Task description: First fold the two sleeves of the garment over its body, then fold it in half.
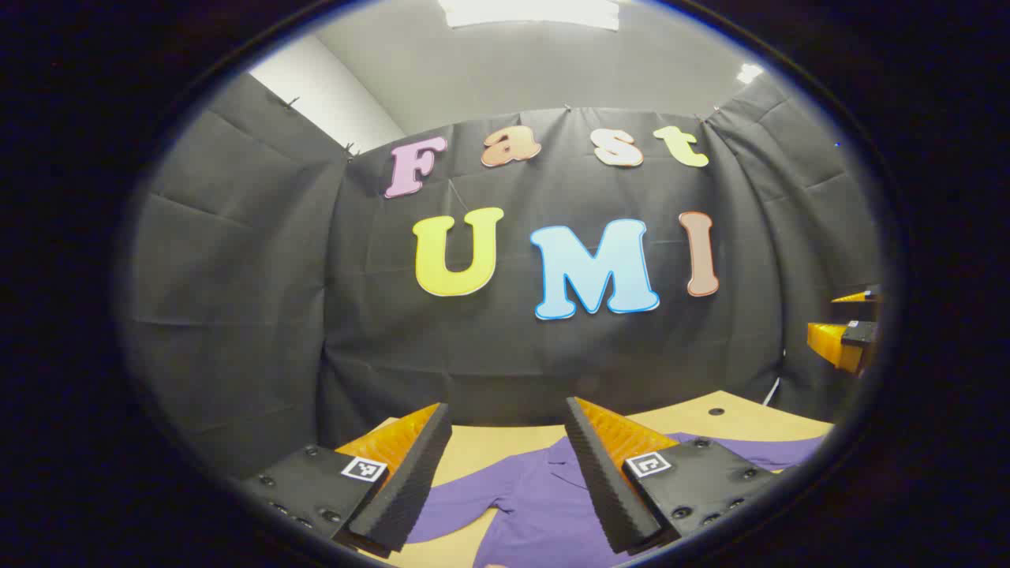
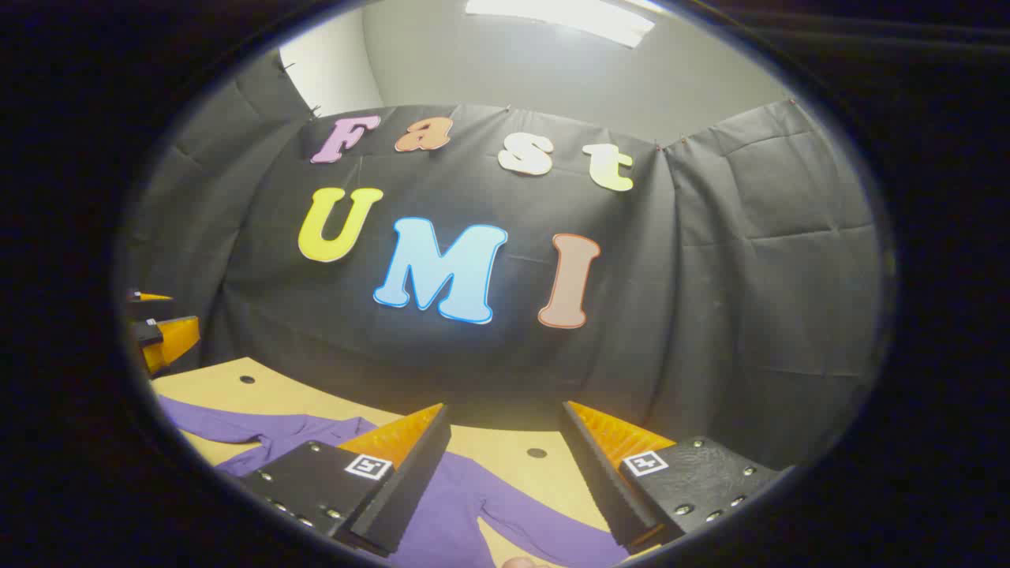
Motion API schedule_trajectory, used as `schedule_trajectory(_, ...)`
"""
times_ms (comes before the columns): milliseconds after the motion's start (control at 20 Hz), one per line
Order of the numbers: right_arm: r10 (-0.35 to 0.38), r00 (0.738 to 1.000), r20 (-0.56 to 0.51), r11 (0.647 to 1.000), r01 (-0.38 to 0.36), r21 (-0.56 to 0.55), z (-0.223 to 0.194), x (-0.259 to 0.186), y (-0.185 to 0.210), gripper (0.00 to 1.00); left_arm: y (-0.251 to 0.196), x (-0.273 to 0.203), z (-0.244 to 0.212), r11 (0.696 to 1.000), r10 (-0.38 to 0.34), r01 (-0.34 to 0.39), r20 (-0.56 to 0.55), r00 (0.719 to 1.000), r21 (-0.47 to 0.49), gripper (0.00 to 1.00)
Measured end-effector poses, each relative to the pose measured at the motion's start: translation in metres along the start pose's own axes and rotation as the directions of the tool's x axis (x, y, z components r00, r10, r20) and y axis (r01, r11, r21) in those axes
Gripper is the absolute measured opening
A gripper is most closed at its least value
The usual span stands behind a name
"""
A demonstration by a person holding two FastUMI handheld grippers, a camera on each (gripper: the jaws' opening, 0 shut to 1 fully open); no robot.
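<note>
Both grippers hung above a purple garment spread flat on the table.

The left gripper (image 1: 509, 430) had its jaws wide apart with nothing between them; the right gripper (image 2: 505, 430) stood the same. The purple garment (image 1: 536, 505) lay unfolded on the tan table (image 1: 734, 422), collar toward the black cloth wall (image 1: 237, 276), one sleeve (image 2: 544, 532) stretched sideways.

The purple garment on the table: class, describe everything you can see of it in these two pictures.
The purple garment is soft, thin-looking cloth with a collar, lying flat on the tan table. Both sleeves are spread outward, not yet folded: one appears in the left gripper view, another in the right gripper view. The left gripper and right gripper are both open above it; neither visibly touches the cloth.
</note>
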State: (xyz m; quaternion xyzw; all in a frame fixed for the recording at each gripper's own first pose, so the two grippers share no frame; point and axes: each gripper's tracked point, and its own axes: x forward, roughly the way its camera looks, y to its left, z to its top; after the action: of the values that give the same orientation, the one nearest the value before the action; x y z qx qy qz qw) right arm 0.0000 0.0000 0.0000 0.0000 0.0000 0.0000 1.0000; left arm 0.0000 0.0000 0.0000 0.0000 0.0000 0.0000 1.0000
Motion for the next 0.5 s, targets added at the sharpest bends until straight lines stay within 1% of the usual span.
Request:
schedule_trajectory(50, -0.005, 1.0, -0.012, 1.0, 0.005, 0.001, -0.003, 0.002, -0.003, 0.89, 0.0, 0.0, 0.001, 1.0, 0.003, -0.003, 0.003, 1.0, 0.009, 0.95)
schedule_trajectory(200, -0.032, 0.999, -0.03, 0.999, 0.032, -0.012, -0.012, 0.006, -0.015, 0.91, -0.008, 0.007, 0.007, 1.0, 0.0, 0.0, 0.014, 1.0, 0.022, 0.95)
schedule_trajectory(300, -0.044, 0.998, -0.042, 0.999, 0.044, -0.009, -0.015, 0.009, -0.022, 0.9, -0.01, 0.011, -0.002, 1.0, -0.005, 0.005, 0.002, 1.0, 0.02, 0.95)
schedule_trajectory(500, -0.068, 0.996, -0.05, 0.998, 0.067, -0.005, -0.018, 0.01, -0.032, 0.91, -0.016, 0.025, -0.01, 1.0, -0.004, 0.003, -0.016, 1.0, -0.018, 0.95)
